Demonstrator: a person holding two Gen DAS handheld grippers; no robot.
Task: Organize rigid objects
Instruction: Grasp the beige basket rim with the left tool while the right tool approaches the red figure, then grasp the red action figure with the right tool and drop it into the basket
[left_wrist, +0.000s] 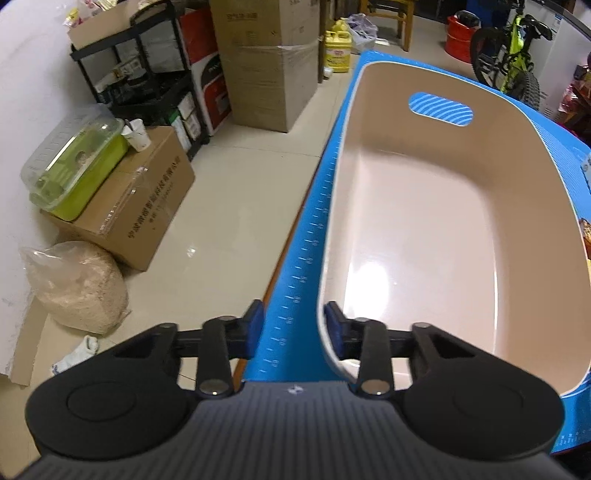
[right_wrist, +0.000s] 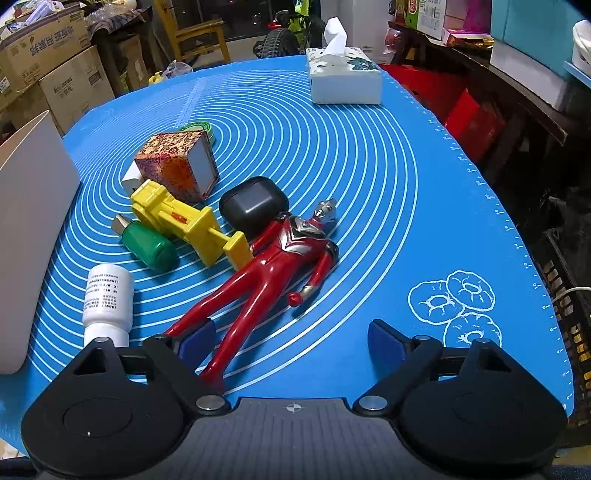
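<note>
In the left wrist view a beige bin (left_wrist: 424, 206) with a handle slot stands empty on the blue mat (left_wrist: 306, 258). My left gripper (left_wrist: 293, 325) is open, its jaws astride the bin's near left corner rim. In the right wrist view my right gripper (right_wrist: 291, 341) is open and empty above the mat (right_wrist: 369, 184), its left fingertip (right_wrist: 195, 339) over the legs of a red hero figure (right_wrist: 273, 266). Beyond lie a white bottle (right_wrist: 107, 299), green bottle (right_wrist: 147, 243), yellow toy (right_wrist: 184, 221), black earbud case (right_wrist: 253, 203), patterned box (right_wrist: 177, 166) and green tape roll (right_wrist: 201, 129).
A tissue box (right_wrist: 345, 79) stands at the mat's far edge. The bin's outer wall (right_wrist: 29, 229) rises at the left. Cardboard boxes (left_wrist: 266, 62), a shelf cart (left_wrist: 147, 74), a bag (left_wrist: 74, 284) and a bicycle (left_wrist: 517, 55) stand on the floor around the table.
</note>
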